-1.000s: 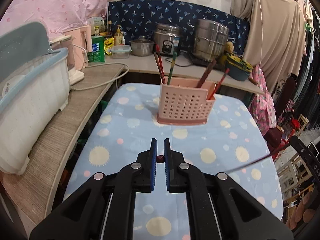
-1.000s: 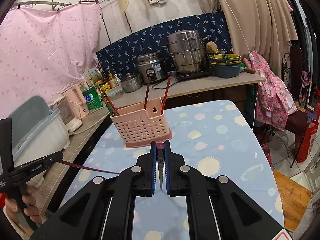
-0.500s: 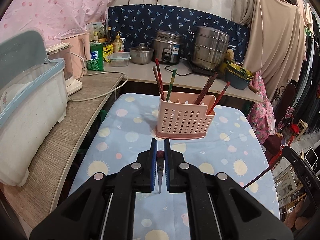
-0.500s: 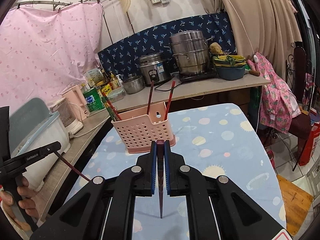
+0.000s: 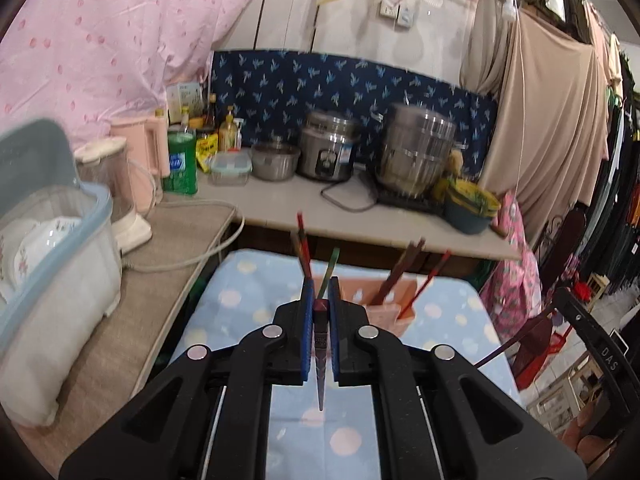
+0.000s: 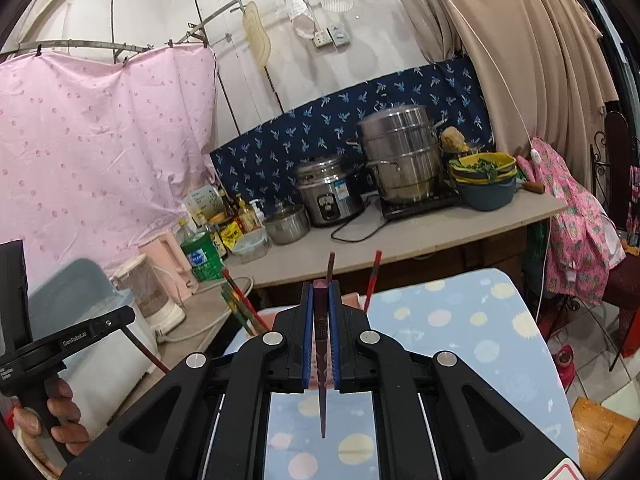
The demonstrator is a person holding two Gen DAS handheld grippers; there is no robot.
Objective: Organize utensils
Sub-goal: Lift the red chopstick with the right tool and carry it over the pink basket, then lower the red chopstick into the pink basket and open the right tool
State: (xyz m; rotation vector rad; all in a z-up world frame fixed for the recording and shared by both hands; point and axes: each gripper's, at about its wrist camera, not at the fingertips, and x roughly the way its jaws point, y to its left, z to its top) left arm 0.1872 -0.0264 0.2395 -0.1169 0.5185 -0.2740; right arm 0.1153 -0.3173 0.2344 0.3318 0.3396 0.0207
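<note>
My left gripper [image 5: 319, 298] is shut on a dark red chopstick [image 5: 320, 356] that hangs point down between the blue pads. My right gripper [image 6: 319, 300] is shut on another dark red chopstick [image 6: 321, 368], also point down. The pink perforated utensil holder [image 5: 394, 300] stands on the dotted blue table [image 5: 248, 296] just beyond the left gripper, with several chopsticks standing in it. In the right wrist view the holder [image 6: 352, 300] is mostly hidden behind the fingers. The left gripper also shows at the left in the right wrist view [image 6: 120, 320], the right gripper at the right in the left wrist view [image 5: 576, 312].
A wooden side counter [image 5: 160, 280] with a lidded dish box [image 5: 52, 264], blender [image 5: 116, 196] and cable runs along the left. The back counter [image 5: 360, 212] holds a rice cooker [image 5: 328, 148], steamer pot [image 5: 416, 152], bowls and bottles. A chair with clothes [image 6: 580, 232] stands right.
Both grippers have risen and tilted up, carrying their chopsticks, which swung from sideways to point down. The holder now sits lower and closer behind the fingers in both views.
</note>
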